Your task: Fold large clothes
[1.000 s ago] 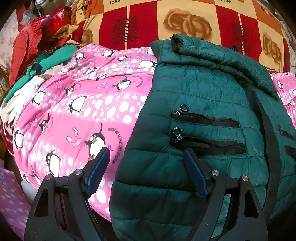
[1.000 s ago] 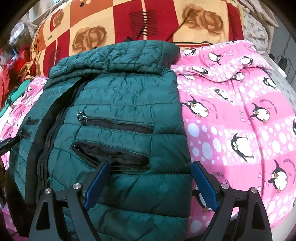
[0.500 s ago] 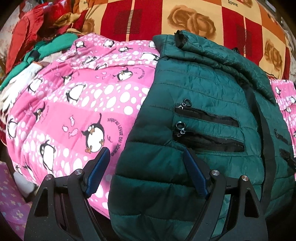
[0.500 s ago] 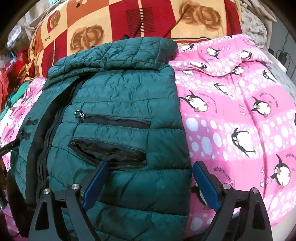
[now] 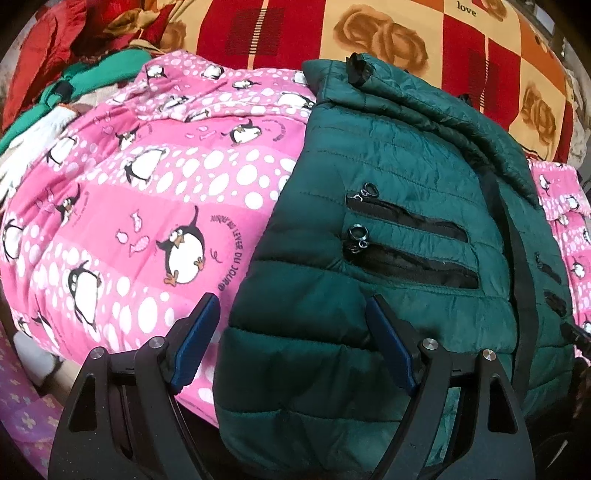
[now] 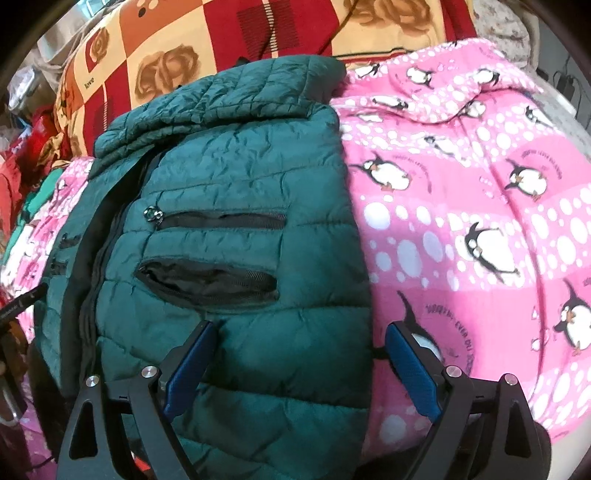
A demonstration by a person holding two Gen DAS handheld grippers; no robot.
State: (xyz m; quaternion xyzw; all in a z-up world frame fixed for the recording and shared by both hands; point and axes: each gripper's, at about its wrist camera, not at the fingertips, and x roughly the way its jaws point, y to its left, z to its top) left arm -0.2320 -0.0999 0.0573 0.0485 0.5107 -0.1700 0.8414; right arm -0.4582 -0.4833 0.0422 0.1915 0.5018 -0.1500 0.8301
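Both grippers [image 5: 291,325] [image 6: 301,350] have seemingly edged closer over the jacket [image 6: 236,229].

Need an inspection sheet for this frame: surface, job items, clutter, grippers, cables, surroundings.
Surface: pink penguin blanket, rumpled.
Job's things: green puffer jacket lying front up on the blanket, front opening together, lower right-side pocket gaping.
Clutter: red and green clothes pile beyond the blanket's left end.
Grippers: left gripper and right gripper both open, one at each bottom corner of the jacket, gripping nothing.
Cables: dark cable at far right.
Surroundings: red and orange rose-print blanket behind.
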